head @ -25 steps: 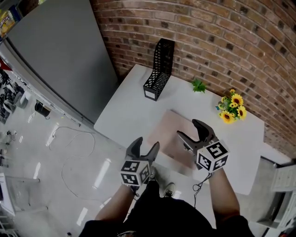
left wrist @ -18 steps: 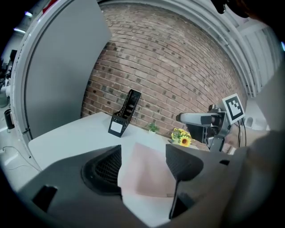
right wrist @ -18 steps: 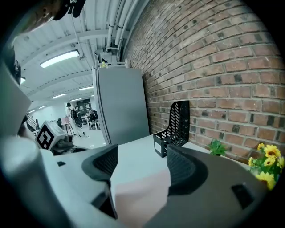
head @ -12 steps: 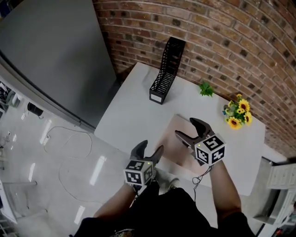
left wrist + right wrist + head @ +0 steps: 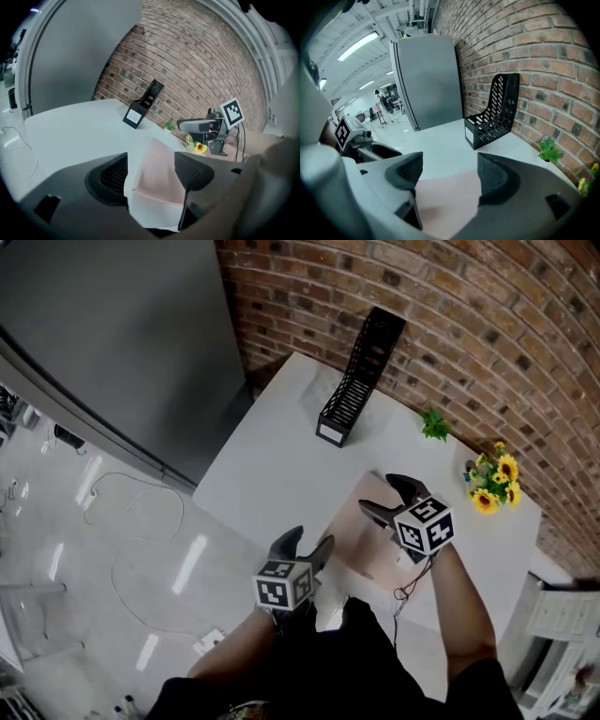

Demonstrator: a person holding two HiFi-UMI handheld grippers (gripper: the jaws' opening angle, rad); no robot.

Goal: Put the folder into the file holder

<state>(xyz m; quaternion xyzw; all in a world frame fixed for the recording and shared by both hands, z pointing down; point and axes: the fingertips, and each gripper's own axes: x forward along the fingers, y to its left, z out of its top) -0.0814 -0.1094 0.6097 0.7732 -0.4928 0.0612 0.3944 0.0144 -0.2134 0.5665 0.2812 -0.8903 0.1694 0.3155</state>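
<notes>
Pink folder [image 5: 361,540] lies flat on the white table [image 5: 272,465], near its near edge, with a claw on each side of it. Your left gripper [image 5: 309,542] sits at the near-left corner with its jaws apart, the corner showing between them but not pinched. Your right gripper [image 5: 380,498] is over the far-right part and its jaws have just been opening. They stand wide with the folder in the gap below them, and nothing is clamped. So nothing is held yet. The main risk I see is the pickup. The sheet is thin and flush to the table, so a lower jaw that comes in too steep will likely butt the edge and shove the folder instead of getting under it. If you shove it from the far side, it could slide off the near edge. If one claw closes before the other, it may pivot, or you may catch only the top cover and it flops open. The black mesh file holder [image 5: 361,381] stands well apart at the far left, by the brick wall. That makes for a long carry with a floppy sheet, so expect sag between the grips. The holder looks light, and hitting its rim with the folder's edge could tip or skid it. Watch your right arm near the sunflowers [image 5: 495,486].
</notes>
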